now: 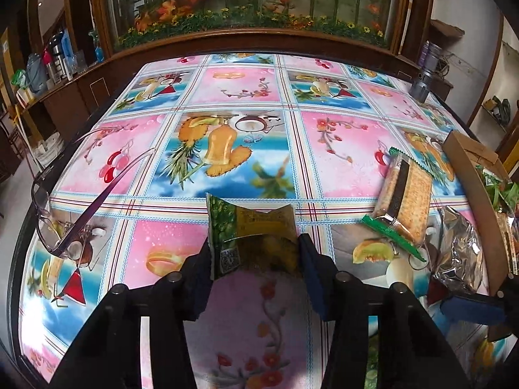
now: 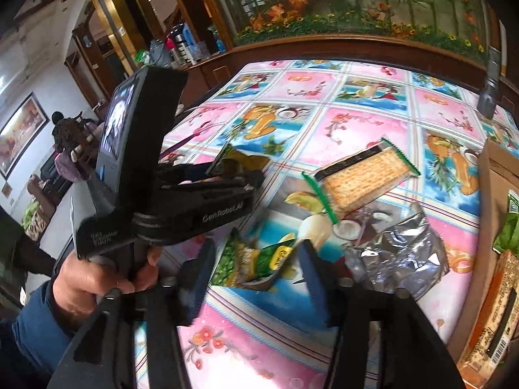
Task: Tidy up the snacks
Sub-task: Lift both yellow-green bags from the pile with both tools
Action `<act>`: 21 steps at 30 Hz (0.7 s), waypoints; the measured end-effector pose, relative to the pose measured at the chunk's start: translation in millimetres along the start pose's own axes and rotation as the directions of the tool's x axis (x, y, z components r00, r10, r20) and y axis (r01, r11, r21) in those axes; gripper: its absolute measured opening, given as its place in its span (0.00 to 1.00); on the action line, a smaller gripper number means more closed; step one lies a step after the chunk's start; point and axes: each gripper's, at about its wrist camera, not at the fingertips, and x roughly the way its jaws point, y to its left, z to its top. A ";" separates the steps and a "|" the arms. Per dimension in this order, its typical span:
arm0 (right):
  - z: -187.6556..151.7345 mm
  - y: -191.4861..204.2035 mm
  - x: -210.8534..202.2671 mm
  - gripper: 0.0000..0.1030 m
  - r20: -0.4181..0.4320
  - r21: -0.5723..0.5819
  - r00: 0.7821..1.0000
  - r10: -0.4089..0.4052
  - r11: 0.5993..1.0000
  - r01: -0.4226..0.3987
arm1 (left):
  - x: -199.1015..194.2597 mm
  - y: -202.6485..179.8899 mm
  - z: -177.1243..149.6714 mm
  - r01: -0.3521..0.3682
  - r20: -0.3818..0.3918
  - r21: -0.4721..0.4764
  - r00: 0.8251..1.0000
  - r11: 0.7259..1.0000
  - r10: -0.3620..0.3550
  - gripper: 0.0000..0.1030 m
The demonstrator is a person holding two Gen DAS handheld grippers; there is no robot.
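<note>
Glossy tablecloth (image 1: 246, 97) — crinkled silver foil packet (image 2: 399, 259).

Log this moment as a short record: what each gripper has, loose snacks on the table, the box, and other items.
left gripper: shut on a green-yellow snack packet, lifted off the table
right gripper: jaws either side of a second green packet; grip cannot be told
loose on tablecloth: cracker pack, silver foil bag
cardboard box: at the table's right edge, already holding packets
other items: eyeglasses on the left, grey flashlight at the far right
</note>
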 end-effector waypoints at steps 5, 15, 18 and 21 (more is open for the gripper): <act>-4.2 15.2 9.2 0.69 -0.007 -0.056 1.000 -0.024 0.998 0.024 | -9.9 6.1 3.8 0.013 0.029 -0.026 0.999 1.000 -0.012 0.46; -13.3 30.7 25.3 0.43 0.000 -0.109 0.995 -0.100 0.989 0.099 | -32.0 7.8 7.5 0.002 0.117 -0.027 0.993 1.000 0.001 0.46; -10.3 25.3 19.2 0.42 0.020 -0.093 0.995 -0.101 0.990 0.103 | -36.8 7.2 7.7 0.008 0.138 -0.024 0.990 1.000 -0.005 0.46; -5.5 15.7 9.0 0.42 0.055 -0.050 0.993 -0.103 0.993 0.105 | -41.1 4.3 6.5 0.006 0.158 -0.013 0.988 1.000 -0.004 0.46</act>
